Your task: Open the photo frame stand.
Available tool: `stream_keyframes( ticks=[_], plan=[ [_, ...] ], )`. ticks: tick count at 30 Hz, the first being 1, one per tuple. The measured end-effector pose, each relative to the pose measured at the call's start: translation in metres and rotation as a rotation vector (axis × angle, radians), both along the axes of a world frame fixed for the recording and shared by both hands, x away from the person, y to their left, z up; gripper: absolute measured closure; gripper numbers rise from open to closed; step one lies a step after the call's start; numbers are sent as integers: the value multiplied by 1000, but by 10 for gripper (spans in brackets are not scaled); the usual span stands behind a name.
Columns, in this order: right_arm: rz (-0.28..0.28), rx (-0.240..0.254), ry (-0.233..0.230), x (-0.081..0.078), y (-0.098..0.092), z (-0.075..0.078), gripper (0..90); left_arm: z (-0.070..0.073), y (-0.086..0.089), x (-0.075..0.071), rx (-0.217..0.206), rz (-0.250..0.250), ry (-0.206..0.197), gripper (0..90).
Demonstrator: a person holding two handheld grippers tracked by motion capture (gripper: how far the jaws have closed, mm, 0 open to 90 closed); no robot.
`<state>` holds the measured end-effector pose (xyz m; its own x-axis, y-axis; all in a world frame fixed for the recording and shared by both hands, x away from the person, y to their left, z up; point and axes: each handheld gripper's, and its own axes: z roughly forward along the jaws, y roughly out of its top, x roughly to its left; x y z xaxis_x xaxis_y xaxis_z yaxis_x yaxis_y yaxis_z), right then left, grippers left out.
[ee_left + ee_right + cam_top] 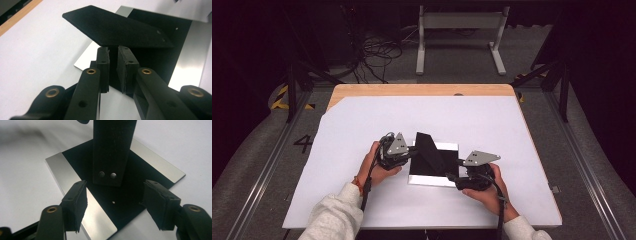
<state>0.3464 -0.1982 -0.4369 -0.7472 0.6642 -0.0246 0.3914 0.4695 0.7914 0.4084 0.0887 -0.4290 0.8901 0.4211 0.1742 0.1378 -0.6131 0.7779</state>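
Both hands flank the black stand (430, 152), right gripper (458, 176) jaws apart.

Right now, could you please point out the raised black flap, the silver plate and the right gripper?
raised black flap (120, 27), left gripper view, middle of its flat face.
silver plate (62, 173), right gripper view, bare silver strip.
right gripper (115, 207), right gripper view, midway between its open jaws.

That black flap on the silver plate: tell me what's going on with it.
A person works at the table with a gripper in each hand. A black flap stands tilted up from a silver plate with a black middle on the white sheet. The left gripper sits just under the raised flap, jaws narrow with a gap and nothing pinched. The right gripper faces the flap's riveted end, jaws wide open, holding nothing.
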Motion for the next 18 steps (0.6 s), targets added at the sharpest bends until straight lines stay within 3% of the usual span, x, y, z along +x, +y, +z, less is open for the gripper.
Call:
stream_keyframes(
  ticks=[10, 13, 18],
  plan=[
    [4, -20, 1, 4, 8, -3, 362, 4, -1, -5, 12, 0, -40, 811],
    [10, -27, 5, 3, 8, -5, 362, 3, 0, -4, -16, 14, -19, 824],
    [13, -27, 6, 2, 8, -4, 359, 5, -1, -6, -40, 16, -36, 844]
  ],
)
